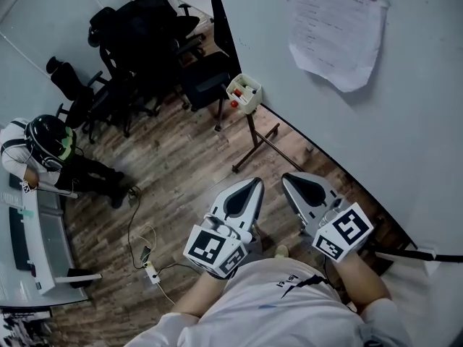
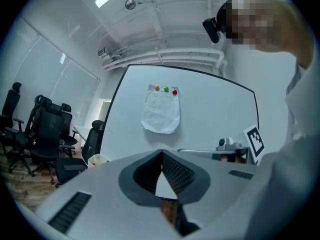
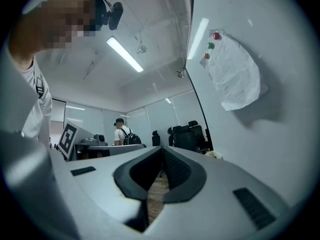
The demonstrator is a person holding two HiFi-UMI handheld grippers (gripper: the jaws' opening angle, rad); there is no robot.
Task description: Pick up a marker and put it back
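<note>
Well beyond left claw [image 1: 255,185] and right claw [image 1: 288,179], marker tray [image 1: 244,92]

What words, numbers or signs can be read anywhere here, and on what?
Nothing reads clearly.
Paper on the whiteboard: printed lines, too small to read.
White shirt: small dark print, blurred.
Left cube and right cube: black-and-white square patterns, no words.

Grey left gripper [image 1: 255,186] — black chairs [image 1: 145,22]
</note>
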